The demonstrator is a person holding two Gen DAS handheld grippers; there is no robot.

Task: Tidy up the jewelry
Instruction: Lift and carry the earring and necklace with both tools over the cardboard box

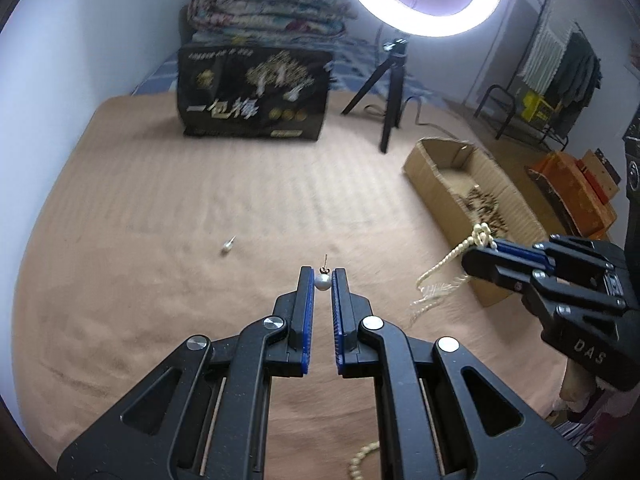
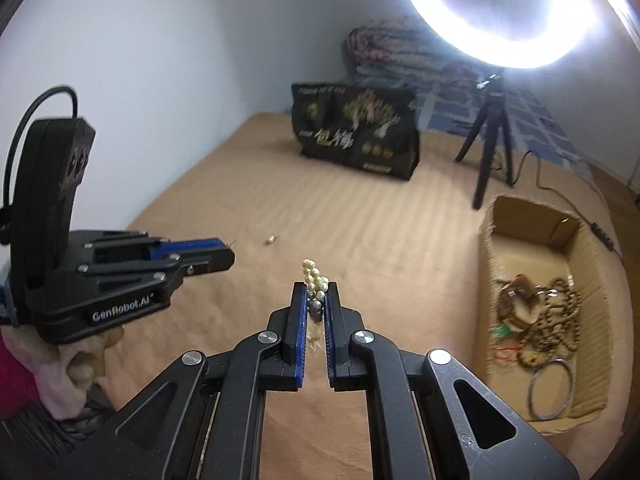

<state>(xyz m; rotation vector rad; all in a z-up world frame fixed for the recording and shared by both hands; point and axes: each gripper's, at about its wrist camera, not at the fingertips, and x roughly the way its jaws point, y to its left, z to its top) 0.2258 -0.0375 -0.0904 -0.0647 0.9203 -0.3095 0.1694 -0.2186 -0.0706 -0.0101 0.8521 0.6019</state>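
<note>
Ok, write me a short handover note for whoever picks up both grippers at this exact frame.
Left gripper: shut on a pearl earring, lifted off the bed cover.
Right gripper: shut on a cream bead necklace, whose loose end trails down to the cover.
Cardboard box: sits to the right and already holds bracelets, brown beads and a metal bangle.
Left to do: drop both held pieces into the box, then collect the second small earring lying on the cover.

Black grippers (image 1: 323, 280), blue-lined jaws, silver screws, pink sleeve (image 2: 16, 364).
</note>
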